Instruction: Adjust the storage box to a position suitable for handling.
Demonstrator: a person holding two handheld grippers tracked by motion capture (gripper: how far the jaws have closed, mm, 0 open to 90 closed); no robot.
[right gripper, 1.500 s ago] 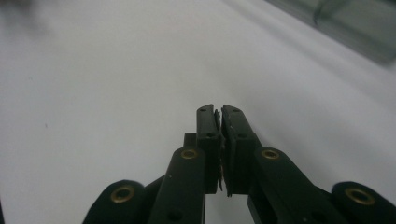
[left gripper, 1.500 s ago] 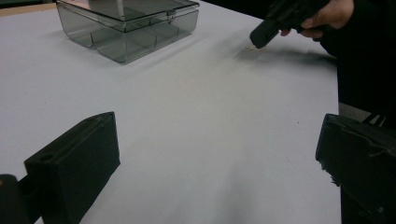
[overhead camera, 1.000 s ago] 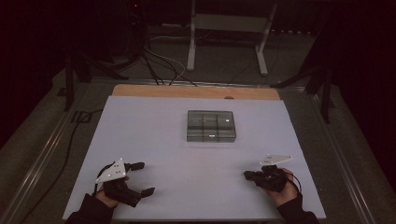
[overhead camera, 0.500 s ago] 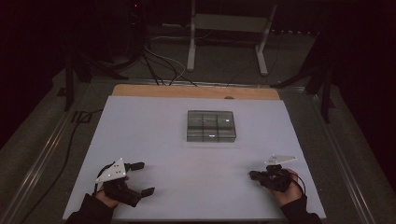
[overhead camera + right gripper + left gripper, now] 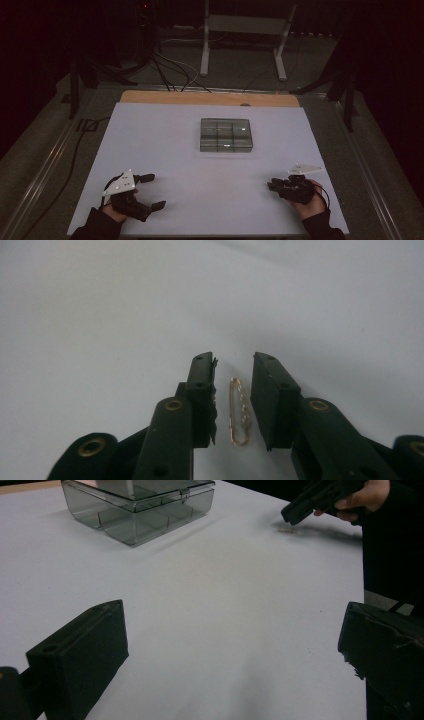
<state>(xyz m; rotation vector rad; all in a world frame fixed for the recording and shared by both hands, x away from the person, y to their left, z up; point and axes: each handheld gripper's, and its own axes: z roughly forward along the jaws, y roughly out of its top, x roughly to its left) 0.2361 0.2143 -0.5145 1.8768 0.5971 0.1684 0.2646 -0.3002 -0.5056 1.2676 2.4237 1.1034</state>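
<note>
**Jaws part around a small gold pin**

Jaws of the right gripper (image 5: 232,400) stand a little apart and have just been opening, with a gold pin (image 5: 238,412) lying flat on the white table (image 5: 100,315) in the gap between them. Neither pad seems to touch it; the pin sits nearer the right-hand jaw, lengthwise along the jaws, its clasp end back toward their roots. From the left gripper view the pin (image 5: 286,529) lies just under the tips of the right gripper (image 5: 320,500). The left gripper (image 5: 232,655) has its 2 jaws spread wide with nothing between them, resting low over bare table, well short of the box (image 5: 137,505).

Judging by this, the step in hand is picking the pin up, likely for 1 of the box (image 5: 226,135) compartments. To do it well, centre the pin between the pads, bring the tips down until they brush the table, then close slowly across its narrow width. Something so thin and flat may skid away or slip under a pad, so a slight tilt of the tips could help catch its edge.
</note>
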